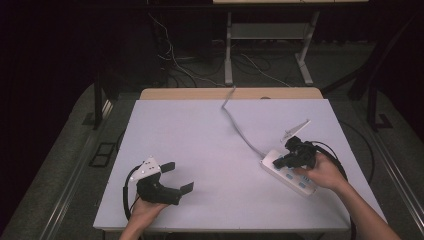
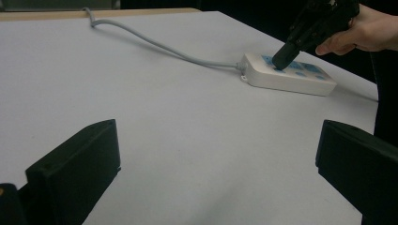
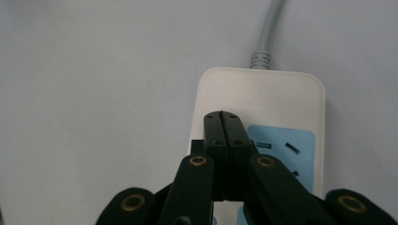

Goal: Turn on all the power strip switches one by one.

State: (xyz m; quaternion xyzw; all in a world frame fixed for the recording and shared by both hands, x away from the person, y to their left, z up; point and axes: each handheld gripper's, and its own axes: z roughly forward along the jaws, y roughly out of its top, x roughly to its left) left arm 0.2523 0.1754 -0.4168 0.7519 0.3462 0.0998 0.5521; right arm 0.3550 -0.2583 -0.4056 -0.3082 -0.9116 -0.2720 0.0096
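Table [image 1: 210,150] is topped in white, and a power strip [image 1: 289,172] is laid near its right edge, its cord [image 1: 240,127] trailed to the far side. Right gripper [image 1: 276,162] is pressed shut, tips on the strip. Left gripper [image 1: 179,177] is held wide, well apart.

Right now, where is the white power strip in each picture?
High view: the power strip lies at the right of the table, under the right claw.
Left gripper view: upper right, its far end under that claw.
Right gripper view: centre right, behind the shut claw.
Shared landmark: its grey cable.
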